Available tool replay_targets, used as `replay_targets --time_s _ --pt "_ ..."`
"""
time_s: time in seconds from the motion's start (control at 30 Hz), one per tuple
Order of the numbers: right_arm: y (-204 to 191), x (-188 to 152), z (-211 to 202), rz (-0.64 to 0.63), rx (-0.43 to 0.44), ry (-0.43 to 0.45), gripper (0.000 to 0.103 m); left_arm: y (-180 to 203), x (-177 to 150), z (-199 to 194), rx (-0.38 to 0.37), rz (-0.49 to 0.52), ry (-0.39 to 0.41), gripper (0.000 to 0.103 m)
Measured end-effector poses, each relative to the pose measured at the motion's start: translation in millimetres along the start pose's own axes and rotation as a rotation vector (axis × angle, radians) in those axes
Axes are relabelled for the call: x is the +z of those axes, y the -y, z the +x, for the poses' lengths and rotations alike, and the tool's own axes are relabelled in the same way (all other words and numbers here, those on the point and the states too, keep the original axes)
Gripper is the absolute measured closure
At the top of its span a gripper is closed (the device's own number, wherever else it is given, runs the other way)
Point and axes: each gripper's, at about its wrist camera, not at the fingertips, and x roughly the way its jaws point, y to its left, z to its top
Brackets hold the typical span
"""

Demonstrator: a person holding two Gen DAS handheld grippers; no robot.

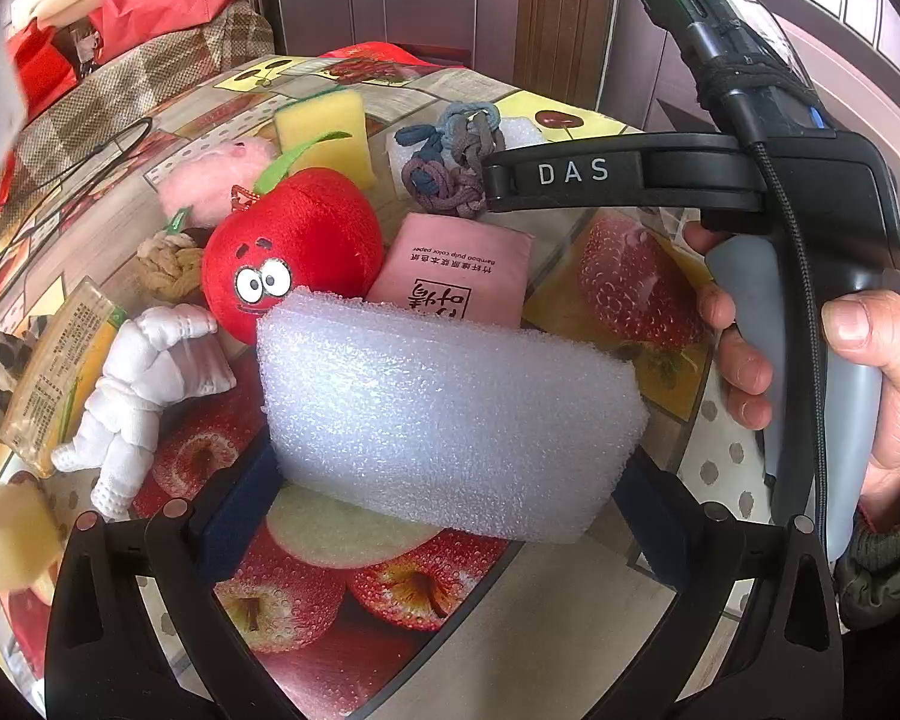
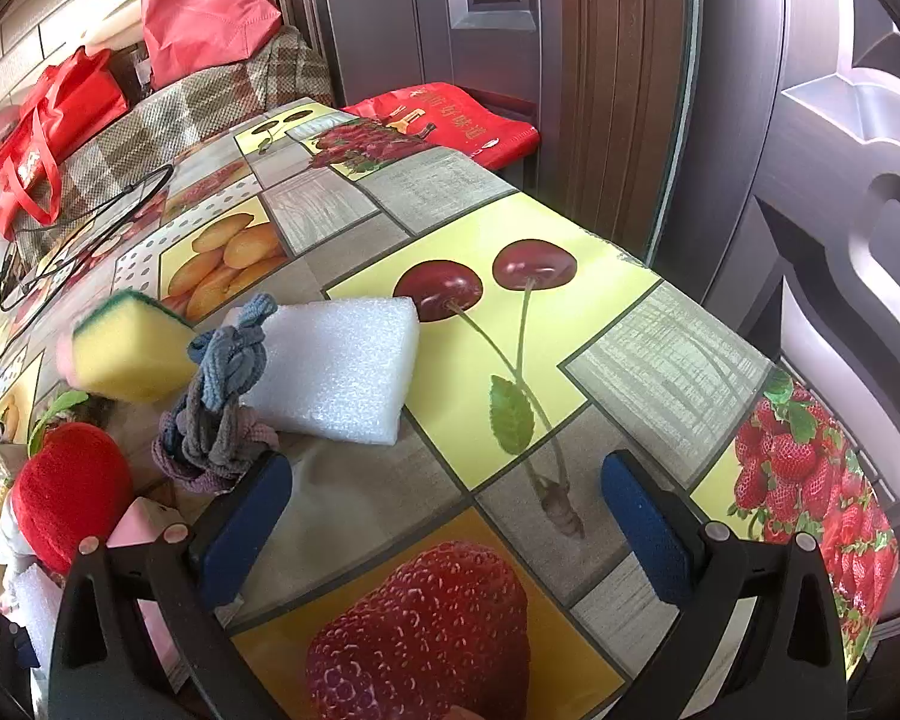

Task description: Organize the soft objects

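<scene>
My left gripper (image 1: 444,474) is shut on a white foam block (image 1: 450,414) and holds it above the fruit-print table. Behind it lie a red plush apple (image 1: 294,252), a pink tissue pack (image 1: 456,270), a white jointed figure (image 1: 138,396), a yellow sponge (image 1: 327,135), a pink fluffy toy (image 1: 210,180) and a knotted grey-blue rope (image 1: 450,162). My right gripper (image 2: 444,516) is open and empty over the table, its left finger beside the knotted rope (image 2: 222,408). A second white foam block (image 2: 336,369), the yellow sponge (image 2: 132,354) and the apple (image 2: 69,492) show there too.
The right gripper's body (image 1: 750,180) crosses the left view at upper right. A snack packet (image 1: 54,372) and a beige rope knot (image 1: 171,267) lie at the left. Black cables (image 2: 78,228), a checked cushion and red bags (image 2: 48,132) are at the back left. The table edge (image 2: 690,276) runs along a door.
</scene>
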Motion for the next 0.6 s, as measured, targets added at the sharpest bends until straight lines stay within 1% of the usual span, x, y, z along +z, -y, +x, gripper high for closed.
replay_targets --time_s 0.27,0.47,0.6 --pt "2.5 0.5 -1.1 0.012 0.016 -0.014 0.0 0.1 0.1 0.1 0.0 0.0 0.0 0.001" --pt "4.2 -0.6 -1.6 -0.006 -0.01 -0.009 0.0 0.0 -0.1 -0.1 0.0 0.0 0.0 0.001" --pt "3.8 -0.7 -1.6 -0.002 -0.004 -0.01 0.0 0.1 0.0 0.0 0.0 0.0 0.0 0.001"
